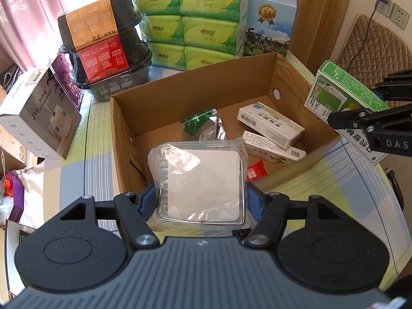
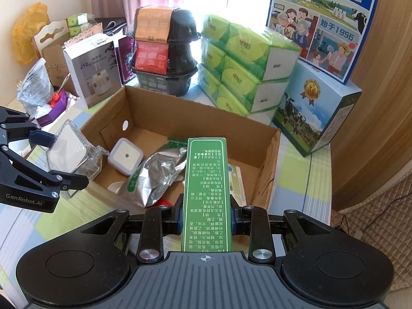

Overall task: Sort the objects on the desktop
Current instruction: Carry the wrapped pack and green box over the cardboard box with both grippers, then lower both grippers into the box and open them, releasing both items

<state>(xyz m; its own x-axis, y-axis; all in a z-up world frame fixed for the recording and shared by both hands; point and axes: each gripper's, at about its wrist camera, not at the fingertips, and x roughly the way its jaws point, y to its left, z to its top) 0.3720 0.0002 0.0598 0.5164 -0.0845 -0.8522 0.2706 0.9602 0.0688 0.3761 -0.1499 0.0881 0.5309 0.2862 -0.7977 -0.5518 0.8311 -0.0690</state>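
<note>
Cardboard box [image 1: 123,139], open-topped, stood on a checked tablecloth [image 1: 74,170] and held two white medicine cartons [image 1: 270,126], a foil pouch [image 2: 152,175], a small white night-light [image 2: 125,159] and a red packet [image 1: 255,171].

Left gripper [image 1: 202,198]: clamped on a flat white item in a clear plastic wrapper [image 1: 203,177], held above the box's near wall.

Right gripper [image 2: 206,219]: clamped on a green-and-white medicine box [image 2: 204,193], held lengthwise along the fingers, reaching out over the box's near edge.

Risks, as judged:
- The wrapper looked loose and slick; the item could have slid inside its film and dropped short, onto the tablecloth.
- The green box was long and gripped near one end; a bump against the box wall could have twisted it free.
- Both grippers were close over the same opening, so a collision seemed possible.
- The contents lay already heaped, and a dropped piece might have landed tilted or bounced.
</note>
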